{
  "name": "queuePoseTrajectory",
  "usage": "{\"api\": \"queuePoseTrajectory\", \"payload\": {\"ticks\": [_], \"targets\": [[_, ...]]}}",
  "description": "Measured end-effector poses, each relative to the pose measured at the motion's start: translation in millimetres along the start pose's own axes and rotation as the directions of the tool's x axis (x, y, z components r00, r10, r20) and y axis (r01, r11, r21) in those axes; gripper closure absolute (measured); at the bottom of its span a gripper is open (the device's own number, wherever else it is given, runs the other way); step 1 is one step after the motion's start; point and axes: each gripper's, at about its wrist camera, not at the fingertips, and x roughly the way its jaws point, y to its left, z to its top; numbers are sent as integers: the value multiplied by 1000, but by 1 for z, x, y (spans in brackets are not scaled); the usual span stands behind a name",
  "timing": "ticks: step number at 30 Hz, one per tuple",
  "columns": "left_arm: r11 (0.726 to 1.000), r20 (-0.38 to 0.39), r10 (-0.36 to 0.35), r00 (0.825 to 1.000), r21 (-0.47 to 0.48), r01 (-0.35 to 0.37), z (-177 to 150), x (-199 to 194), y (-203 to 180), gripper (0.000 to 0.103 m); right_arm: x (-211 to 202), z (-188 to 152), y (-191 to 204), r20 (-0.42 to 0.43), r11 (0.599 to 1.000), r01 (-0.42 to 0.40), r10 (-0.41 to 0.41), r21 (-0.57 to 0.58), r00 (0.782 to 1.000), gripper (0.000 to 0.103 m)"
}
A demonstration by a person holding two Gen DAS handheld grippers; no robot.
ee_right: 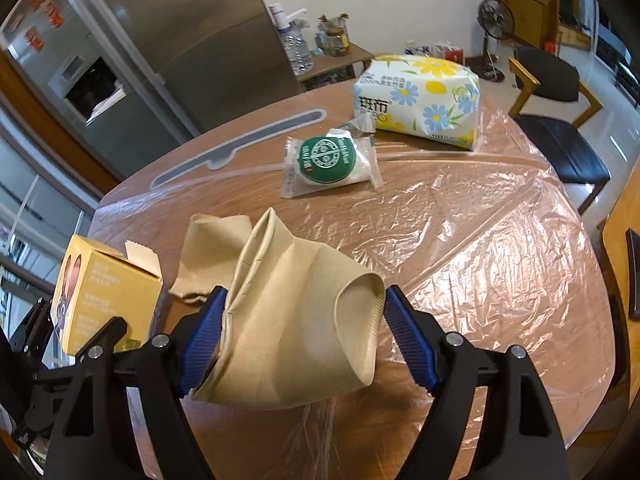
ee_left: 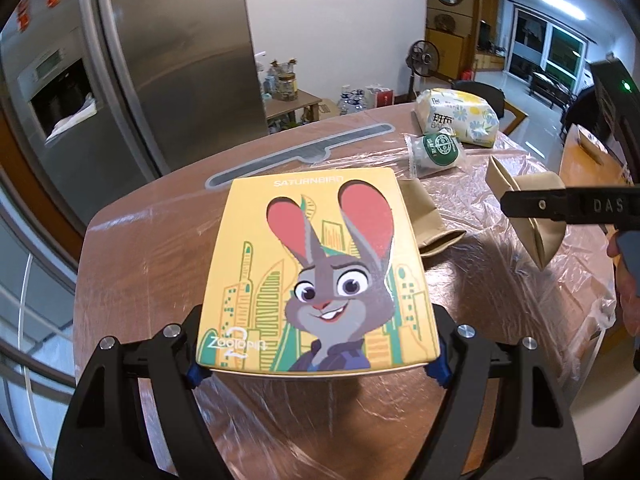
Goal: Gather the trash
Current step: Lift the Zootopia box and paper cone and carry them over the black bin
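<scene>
A yellow carton [ee_left: 316, 272] with a cartoon rabbit on its lid hangs above the table, and my left gripper [ee_left: 318, 364] is shut on its two sides. In the right wrist view the same carton [ee_right: 104, 292] shows at the left with a flap open. My right gripper [ee_right: 302, 328] is shut on a crushed tan paper cup [ee_right: 296, 320], its blue pads pressing both sides. From the left wrist view that cup [ee_left: 540, 236] hangs under a finger [ee_left: 560, 206] of the right gripper. A second crushed tan cup [ee_right: 204, 252] lies on the table.
The round wooden table [ee_right: 480, 260] is covered with wrinkled clear film. On it lie a green round packet [ee_right: 332, 160] and a flowered tissue pack [ee_right: 420, 100]. A steel fridge [ee_right: 180, 40] stands behind, a dark chair [ee_right: 560, 132] to the right.
</scene>
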Motion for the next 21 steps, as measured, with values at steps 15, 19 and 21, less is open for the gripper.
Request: {"api": "queuePoseTrajectory", "payload": {"ticks": [15,19,21], "targets": [[992,9,47,999,-119,-45,-28,-35,-9,23,-29,-23,22,18,985,-69,73,-155,997,26],[989,11,62,998,-134,-59,-36,-45,-13,23,-38,-32,27,25,978,-78,84,-194,996,26],[988,9,71,997,-140,-69,-40,-48,-14,23,-41,-34,26,25,976,-80,87,-202,996,26]]}}
